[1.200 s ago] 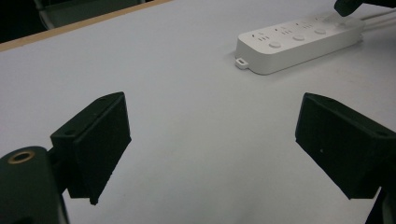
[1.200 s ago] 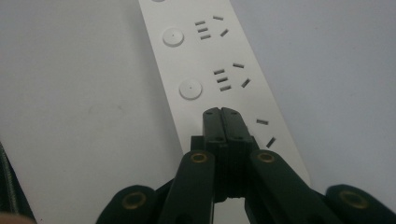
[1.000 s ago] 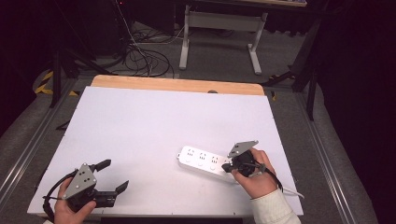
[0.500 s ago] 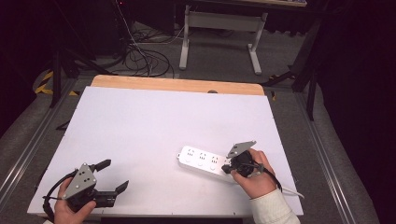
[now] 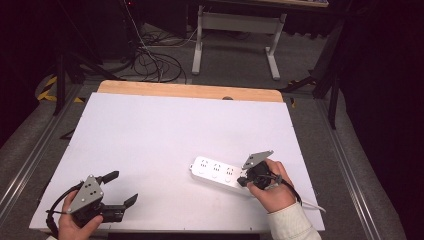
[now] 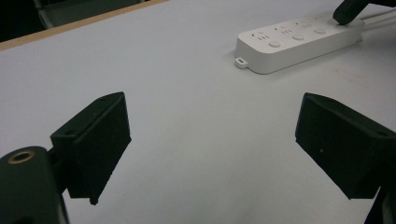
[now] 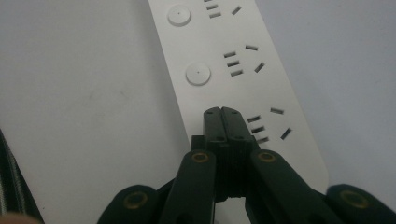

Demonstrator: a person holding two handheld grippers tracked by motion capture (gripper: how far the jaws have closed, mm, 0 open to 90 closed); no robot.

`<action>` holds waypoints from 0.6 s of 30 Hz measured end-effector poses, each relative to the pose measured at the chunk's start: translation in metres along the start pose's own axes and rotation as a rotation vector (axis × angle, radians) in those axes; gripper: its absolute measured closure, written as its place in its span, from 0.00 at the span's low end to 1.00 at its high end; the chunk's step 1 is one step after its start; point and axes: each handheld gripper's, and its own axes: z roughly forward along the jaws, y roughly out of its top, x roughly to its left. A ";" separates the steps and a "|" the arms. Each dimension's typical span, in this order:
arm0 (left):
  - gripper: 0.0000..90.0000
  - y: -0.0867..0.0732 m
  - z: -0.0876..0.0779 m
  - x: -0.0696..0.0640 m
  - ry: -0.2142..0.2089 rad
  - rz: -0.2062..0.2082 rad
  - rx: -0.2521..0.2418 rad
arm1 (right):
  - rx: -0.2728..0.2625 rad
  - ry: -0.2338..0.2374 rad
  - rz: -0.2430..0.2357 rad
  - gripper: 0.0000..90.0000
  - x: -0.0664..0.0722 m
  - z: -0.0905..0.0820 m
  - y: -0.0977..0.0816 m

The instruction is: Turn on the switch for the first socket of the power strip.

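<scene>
A white plastic power strip (image 5: pixel 216 173) is lying flat toward the near right of the matte white table (image 5: pixel 165 135), its smooth oblong top carrying three socket groups of slim slots, each beside a round button. The right gripper (image 7: pixel 222 113), held by the right hand (image 5: pixel 270 187), is pressing its jaws tight together, their tips touching the strip's top at the third button's place, beside the nearest socket. A white cable (image 5: pixel 310 204) is trailing from that end of the strip. Well apart, at the near left corner, the left gripper (image 5: pixel 120 189) is resting low over bare table in the left hand (image 5: pixel 75 227), its blocky black jaws spread wide with nothing between them. A bare wooden strip (image 5: pixel 190 91) is edging the table's far side.
</scene>
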 end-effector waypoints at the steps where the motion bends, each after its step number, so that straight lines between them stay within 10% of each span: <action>1: 0.12 0.000 0.000 0.000 0.000 0.000 0.000 | 0.000 0.000 -0.001 1.00 0.000 0.000 0.000; 18: 0.13 0.000 0.000 -0.001 0.001 0.002 0.000 | 0.006 0.002 -0.006 1.00 0.000 0.001 0.000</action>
